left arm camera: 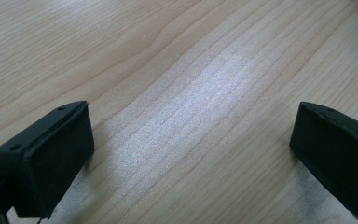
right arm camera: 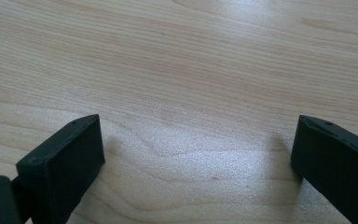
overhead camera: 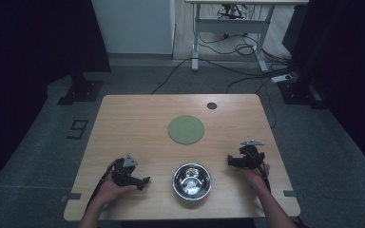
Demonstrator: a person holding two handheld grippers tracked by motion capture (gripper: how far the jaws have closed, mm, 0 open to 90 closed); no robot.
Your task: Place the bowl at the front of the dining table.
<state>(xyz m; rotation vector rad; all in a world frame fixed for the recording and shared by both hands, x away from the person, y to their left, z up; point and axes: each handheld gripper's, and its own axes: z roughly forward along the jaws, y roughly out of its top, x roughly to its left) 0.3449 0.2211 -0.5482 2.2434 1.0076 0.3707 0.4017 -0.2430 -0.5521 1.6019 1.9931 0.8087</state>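
Claws first: left claw (overhead camera: 145,180) and right claw (overhead camera: 230,160) both sit spread wide over bare wood, nothing between the jaws in either gripper view. The steel bowl (overhead camera: 192,181) sits between them at lower centre of the high view, just right of the left one, which looks a touch nearer. It's round, shiny, empty-looking. Green plate (overhead camera: 186,129) lies higher up the surface (overhead camera: 128,118).

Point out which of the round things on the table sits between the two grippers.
The shiny metal bowl, at the near edge between the left gripper and right gripper. The flat green disc and the small dark cap lie farther back.
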